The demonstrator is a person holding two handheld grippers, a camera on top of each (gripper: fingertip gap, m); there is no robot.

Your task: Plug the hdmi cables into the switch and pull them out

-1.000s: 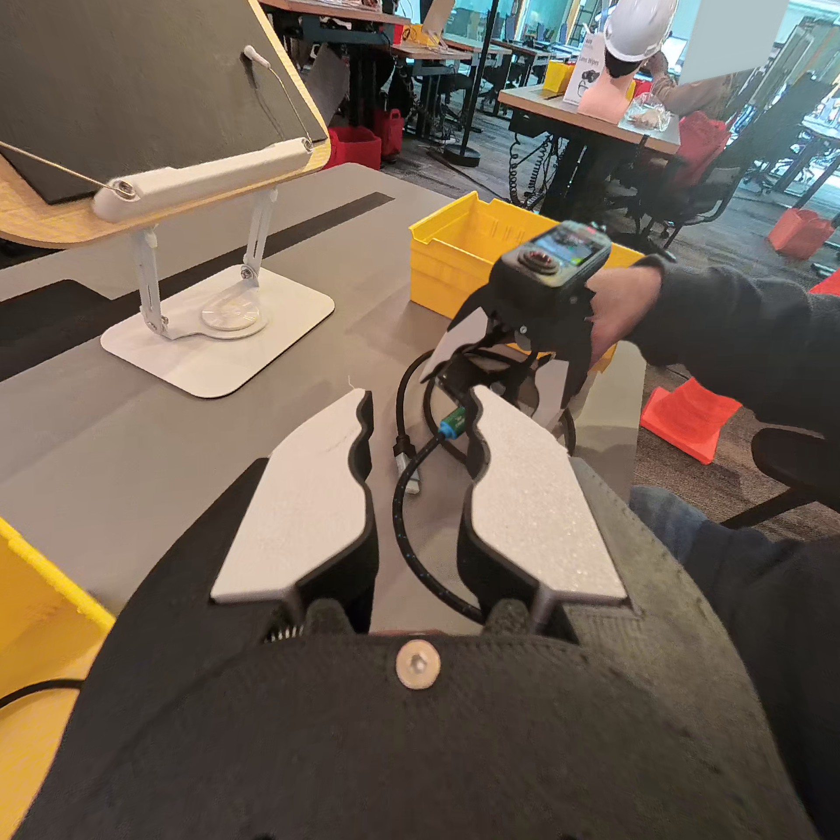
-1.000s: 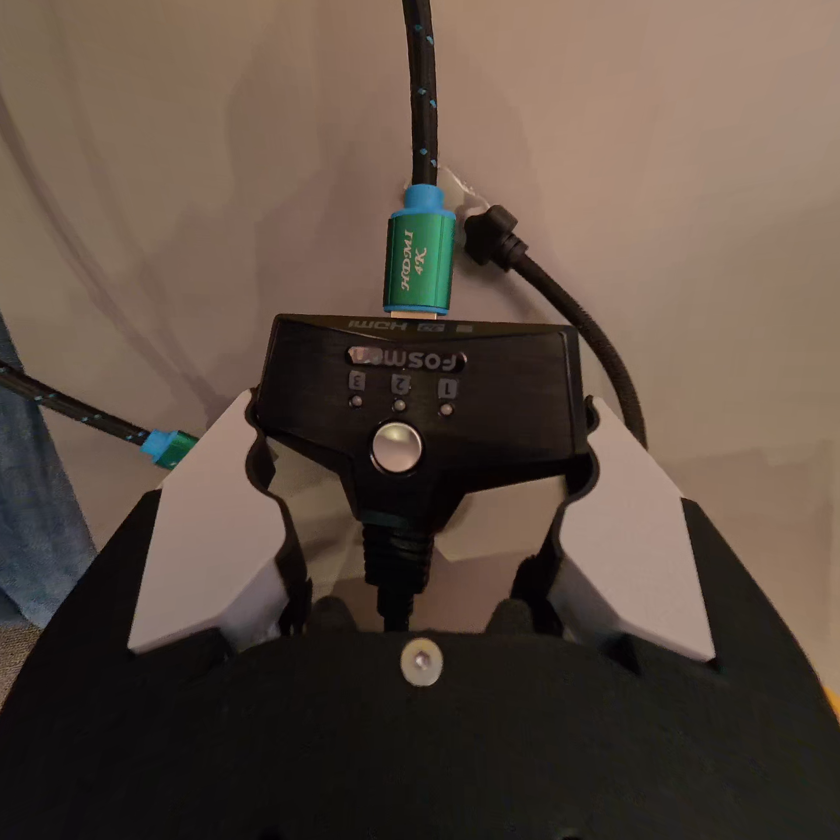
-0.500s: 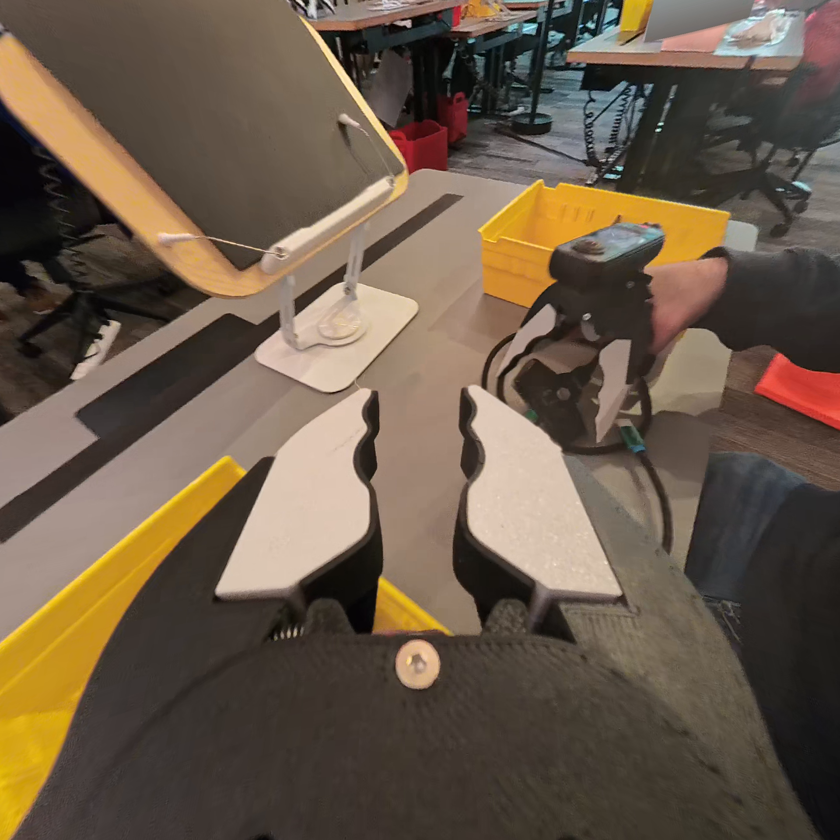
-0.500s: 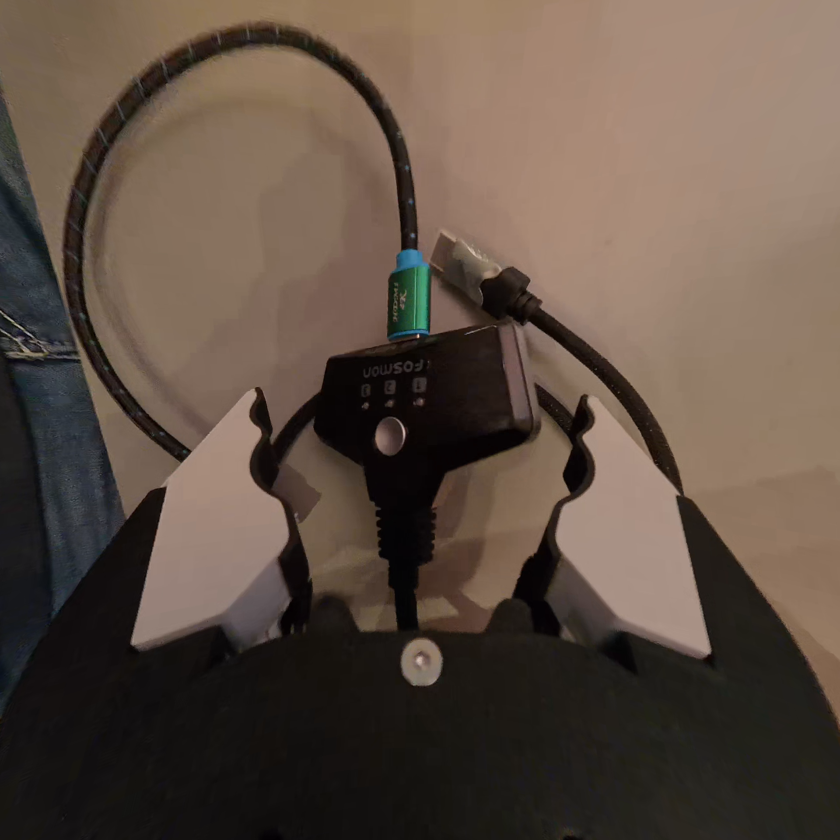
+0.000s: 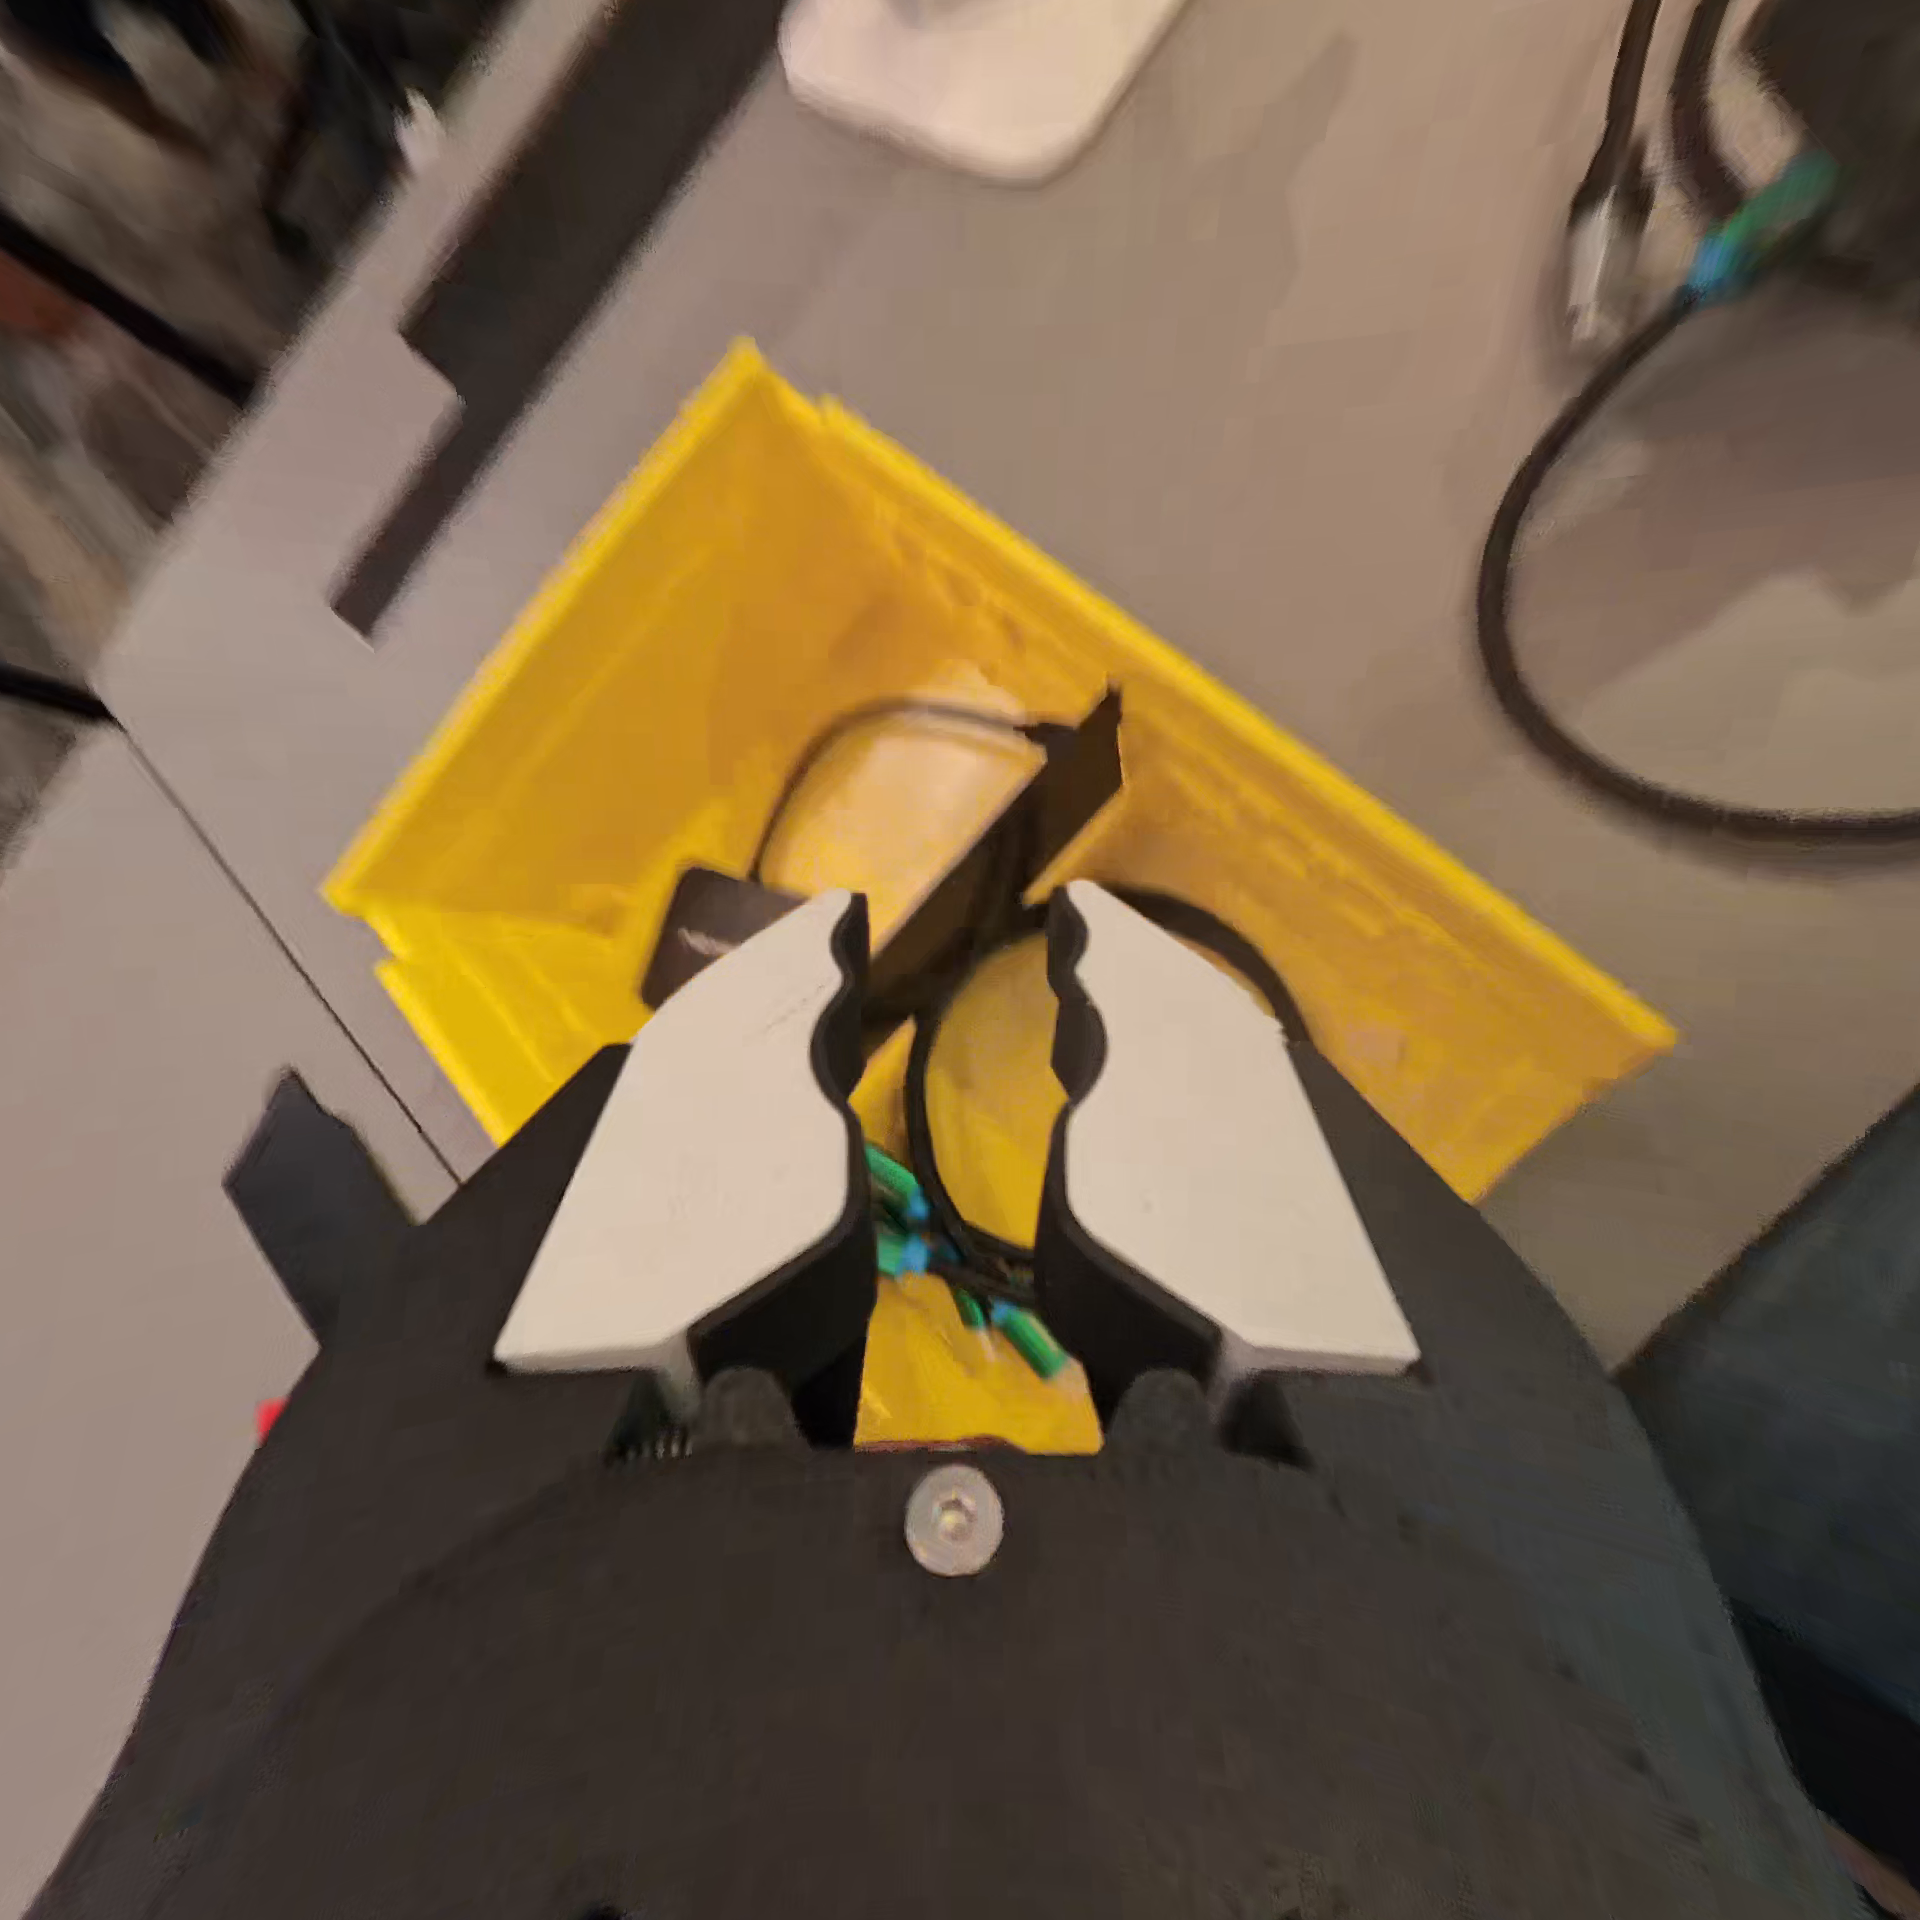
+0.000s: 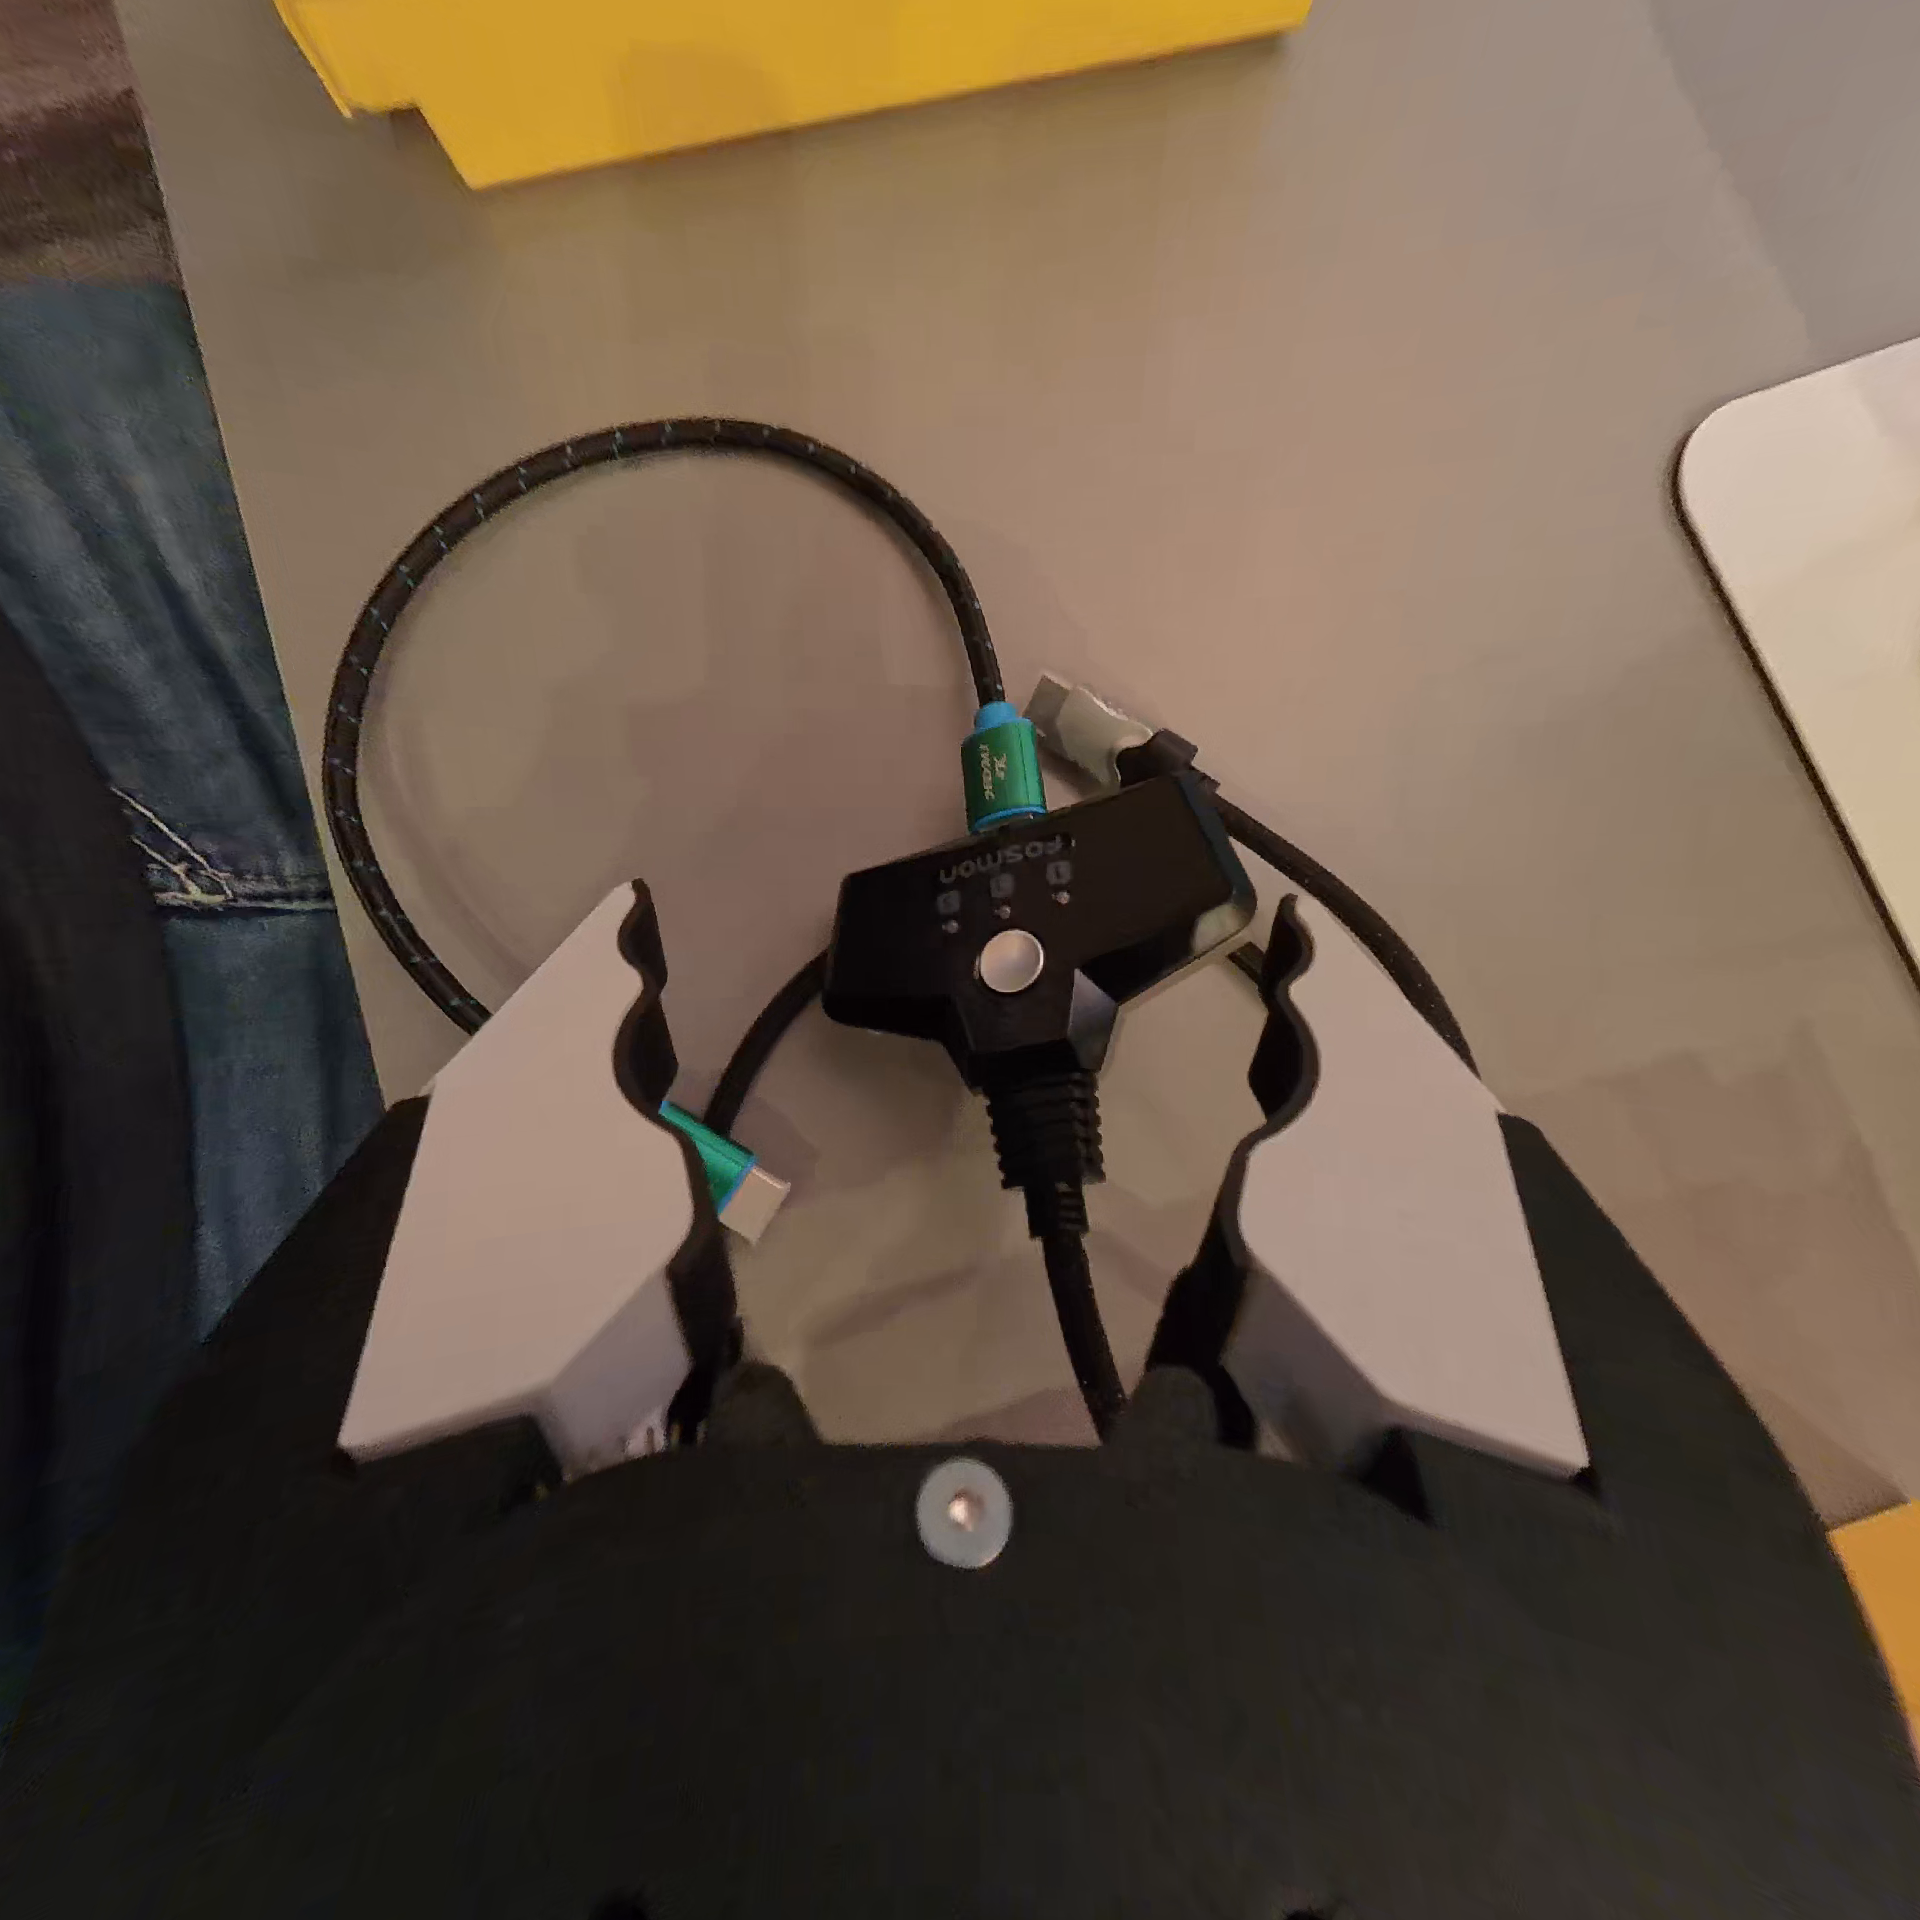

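Observation:
The black HDMI switch (image 6: 1039, 904) lies on the grey table (image 6: 1351, 416). A green HDMI plug (image 6: 997, 769) sits in one of its ports, and its braided cable (image 6: 416, 623) loops round to the left. The cable's other green plug (image 6: 727, 1164) lies free by my right gripper's left finger. A grey metal connector (image 6: 1081, 727) lies beside the switch. My right gripper (image 6: 956, 904) is open above the switch and does not touch it. My left gripper (image 5: 956, 914) is open and empty over a yellow bin (image 5: 623, 675) holding several green-plugged cables (image 5: 904, 1216).
The left view is blurred. The bin also holds a black divider (image 5: 1039, 810) and a small black box (image 5: 696, 925). A white stand base (image 6: 1829, 582) is at the right, another yellow bin (image 6: 779, 83) beyond the switch. A person's jeans (image 6: 156, 727) are at the table edge. The left gripper's tips are roughly 30 cm from the right gripper's. The green HDMI plug (image 6: 997, 769) is about 6 cm from my right fingertips and 30 cm from my left. Seen from the left wrist view (image 5: 1783, 208) as well. To reach the grey metal connector (image 6: 1081, 727) in a straight line is about 9 cm for my right fingers, about 30 cm for my left. It turns up in the left wrist view (image 5: 1628, 254) as well.
My right gripper has opened, let go of the switch and drawn back above it. My left gripper has swung away from the switch and now points down into the yellow bin.

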